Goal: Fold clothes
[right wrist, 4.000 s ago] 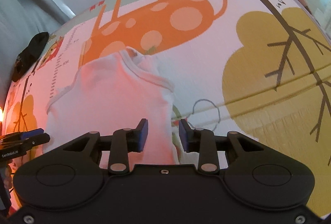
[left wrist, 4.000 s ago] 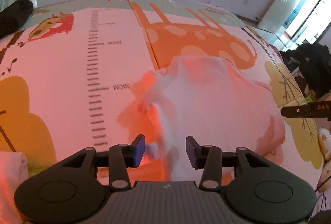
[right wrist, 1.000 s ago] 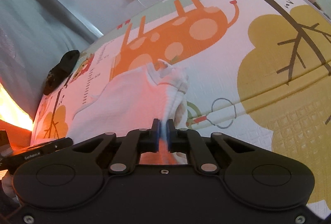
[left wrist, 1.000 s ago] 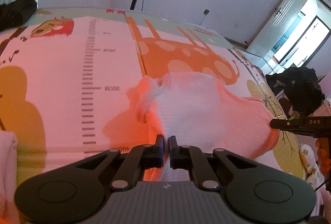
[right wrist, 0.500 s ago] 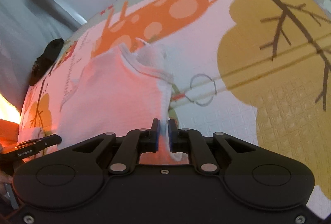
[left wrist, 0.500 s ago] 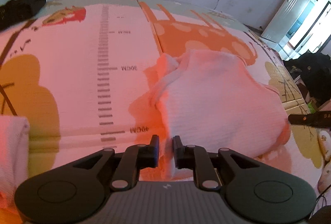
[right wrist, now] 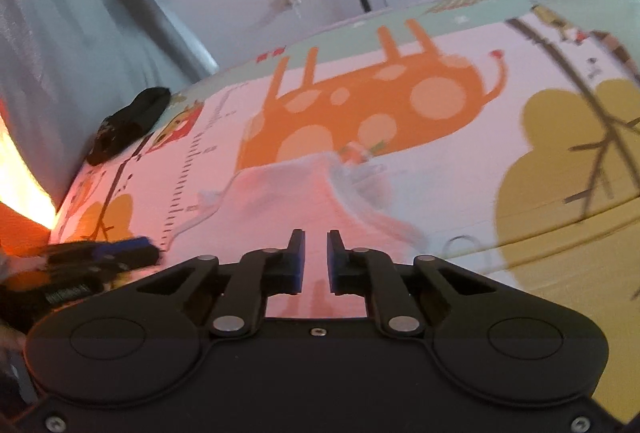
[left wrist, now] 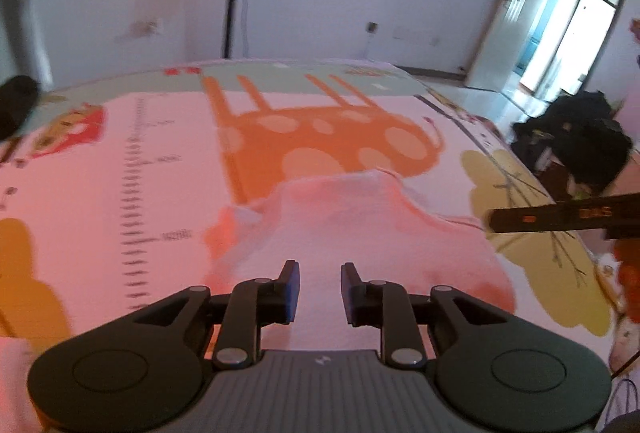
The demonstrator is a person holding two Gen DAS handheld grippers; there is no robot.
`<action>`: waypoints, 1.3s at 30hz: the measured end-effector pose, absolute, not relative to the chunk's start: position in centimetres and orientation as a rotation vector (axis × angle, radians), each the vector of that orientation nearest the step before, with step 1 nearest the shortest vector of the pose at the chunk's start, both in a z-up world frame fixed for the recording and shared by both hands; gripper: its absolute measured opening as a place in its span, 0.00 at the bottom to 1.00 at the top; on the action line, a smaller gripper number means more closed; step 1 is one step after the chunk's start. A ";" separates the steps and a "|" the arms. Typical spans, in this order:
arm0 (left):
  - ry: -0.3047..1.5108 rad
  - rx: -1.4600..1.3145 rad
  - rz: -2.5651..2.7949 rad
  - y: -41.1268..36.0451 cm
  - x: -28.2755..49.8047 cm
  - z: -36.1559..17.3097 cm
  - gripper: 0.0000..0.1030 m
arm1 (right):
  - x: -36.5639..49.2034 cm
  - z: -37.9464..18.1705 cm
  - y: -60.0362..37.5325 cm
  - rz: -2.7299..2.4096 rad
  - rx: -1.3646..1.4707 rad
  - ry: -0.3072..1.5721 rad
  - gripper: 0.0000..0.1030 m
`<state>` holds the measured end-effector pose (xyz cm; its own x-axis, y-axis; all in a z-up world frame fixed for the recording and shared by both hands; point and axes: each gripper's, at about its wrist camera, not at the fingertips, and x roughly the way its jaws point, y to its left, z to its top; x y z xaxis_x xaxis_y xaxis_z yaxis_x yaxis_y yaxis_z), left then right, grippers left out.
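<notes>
White garment (left wrist: 360, 233) lies flat on play mat (left wrist: 100, 193); both grippers empty.

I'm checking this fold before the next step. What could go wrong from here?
Both tools, left and right, are open above the white garment, so nothing pins the fold and it could spring back. The sleeve is bunched at the far edge and may get folded in crooked. Both views are blurred, so a regrasp might miss the hem.

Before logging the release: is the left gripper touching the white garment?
Cannot tell. In the left wrist view the left gripper is open, the white garment showing between its fingers; the blurred frame shows neither contact nor gap.
</notes>
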<state>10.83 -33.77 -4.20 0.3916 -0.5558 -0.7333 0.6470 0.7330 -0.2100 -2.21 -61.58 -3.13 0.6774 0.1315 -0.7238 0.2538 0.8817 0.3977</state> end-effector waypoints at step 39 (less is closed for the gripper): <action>0.893 0.066 -0.603 -31.1 13.7 -6.9 0.16 | -2.8 -8.0 -65.8 -0.272 0.539 0.941 0.27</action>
